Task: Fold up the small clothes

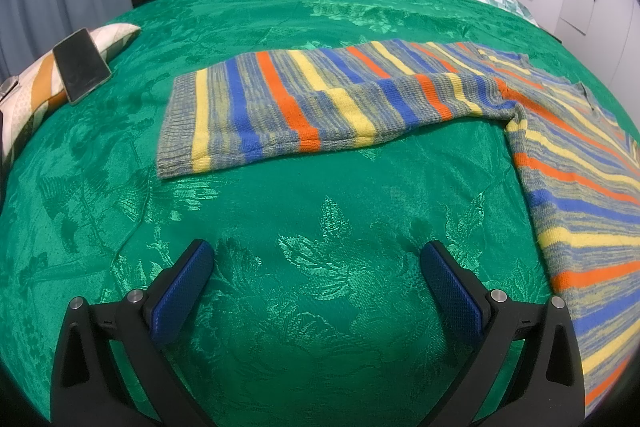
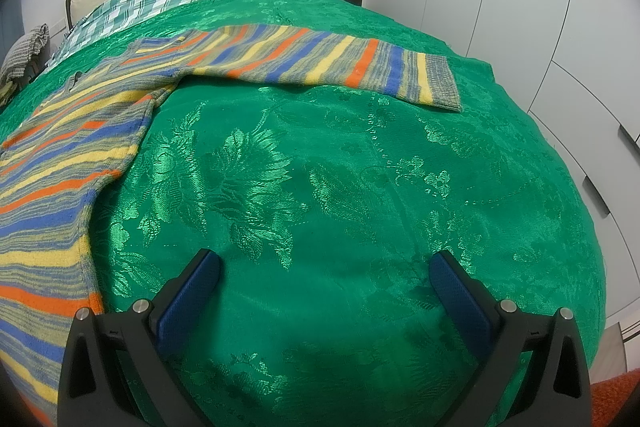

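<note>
Nearest us, the left gripper (image 1: 316, 259) and right gripper (image 2: 324, 269) hover over the green bedspread (image 1: 320, 211), both jaws wide apart, holding nothing. Beyond lies the striped sweater (image 1: 580, 195), 2 sleeves spread sideways, body running toward the headboard. We judge the loose knit risks bunching if pinched unevenly.
</note>
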`<control>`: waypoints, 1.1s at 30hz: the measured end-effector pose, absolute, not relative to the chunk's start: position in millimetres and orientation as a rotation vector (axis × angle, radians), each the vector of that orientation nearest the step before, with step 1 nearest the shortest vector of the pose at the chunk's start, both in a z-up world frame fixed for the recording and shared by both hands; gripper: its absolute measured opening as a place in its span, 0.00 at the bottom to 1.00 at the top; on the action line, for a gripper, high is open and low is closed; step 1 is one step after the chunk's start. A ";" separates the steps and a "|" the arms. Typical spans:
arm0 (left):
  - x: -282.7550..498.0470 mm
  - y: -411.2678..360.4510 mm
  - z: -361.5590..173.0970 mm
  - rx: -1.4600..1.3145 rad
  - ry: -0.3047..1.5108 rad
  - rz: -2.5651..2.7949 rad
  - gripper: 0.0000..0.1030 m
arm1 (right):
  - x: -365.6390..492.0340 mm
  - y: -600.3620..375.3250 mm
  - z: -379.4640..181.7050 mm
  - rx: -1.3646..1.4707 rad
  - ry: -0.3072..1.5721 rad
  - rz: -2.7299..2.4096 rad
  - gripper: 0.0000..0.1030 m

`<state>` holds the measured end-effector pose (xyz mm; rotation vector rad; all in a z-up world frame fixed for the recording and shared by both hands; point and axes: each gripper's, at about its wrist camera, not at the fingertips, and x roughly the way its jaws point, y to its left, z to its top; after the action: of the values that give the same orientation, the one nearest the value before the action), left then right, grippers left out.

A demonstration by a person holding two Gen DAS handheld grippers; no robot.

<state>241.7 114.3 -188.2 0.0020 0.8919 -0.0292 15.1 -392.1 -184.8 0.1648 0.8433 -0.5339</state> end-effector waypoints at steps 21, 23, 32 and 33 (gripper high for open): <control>241.7 114.1 -188.3 0.002 0.892 -0.028 1.00 | 14.9 -393.4 -185.1 0.164 0.844 -0.536 1.00; 241.7 114.1 -188.3 0.002 0.892 -0.028 1.00 | 14.7 -394.1 -185.1 0.165 0.844 -0.536 1.00; 241.7 114.1 -188.5 0.003 0.892 -0.027 1.00 | 12.3 -395.9 -184.0 0.169 0.839 -0.536 1.00; 242.1 114.0 -188.2 0.003 0.892 -0.027 1.00 | 12.5 -395.2 -183.8 0.170 0.841 -0.536 1.00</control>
<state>242.1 114.0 -188.2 0.0031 0.8916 -0.0273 12.5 -395.2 -183.8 0.1696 0.8413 -0.5355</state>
